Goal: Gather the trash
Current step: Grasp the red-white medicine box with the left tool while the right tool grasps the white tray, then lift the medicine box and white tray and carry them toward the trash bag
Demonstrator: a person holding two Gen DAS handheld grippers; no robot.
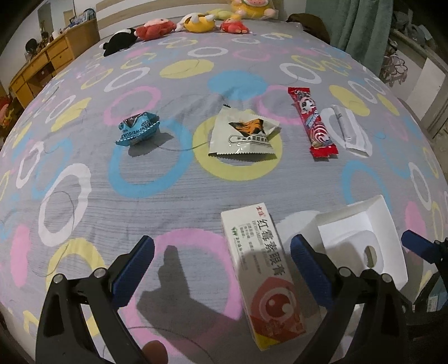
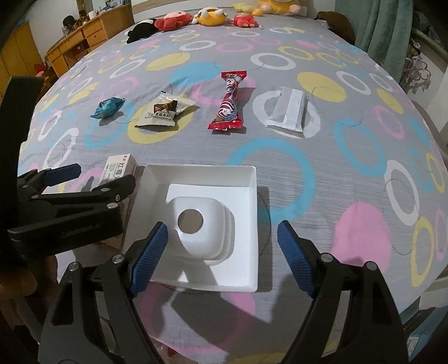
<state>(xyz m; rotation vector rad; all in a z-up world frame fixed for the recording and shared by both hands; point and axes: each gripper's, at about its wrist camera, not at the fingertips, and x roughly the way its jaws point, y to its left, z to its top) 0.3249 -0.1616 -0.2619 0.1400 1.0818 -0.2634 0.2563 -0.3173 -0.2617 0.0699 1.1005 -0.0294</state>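
Note:
On the bed lie a blue crumpled wrapper point(image 1: 139, 128) point(image 2: 107, 107), a white torn packet point(image 1: 243, 135) point(image 2: 164, 112), a red candy wrapper point(image 1: 315, 122) point(image 2: 229, 101) and a silver-white sachet point(image 1: 348, 129) point(image 2: 289, 112). A white medicine box point(image 1: 263, 275) point(image 2: 119, 169) lies between the fingers of my left gripper point(image 1: 221, 270), which is open around it. A white square tray point(image 1: 375, 212) point(image 2: 201, 170) sits to its right. My right gripper point(image 2: 222, 257) is open and empty over the tray's near edge. The left gripper also shows in the right wrist view point(image 2: 92, 176).
Several plush toys point(image 1: 193, 23) point(image 2: 207, 16) line the far end of the bed. A wooden dresser point(image 1: 42, 64) point(image 2: 84, 39) stands at the far left. A green curtain point(image 1: 361, 25) point(image 2: 378, 25) hangs at the far right. The bed's edge runs along the right.

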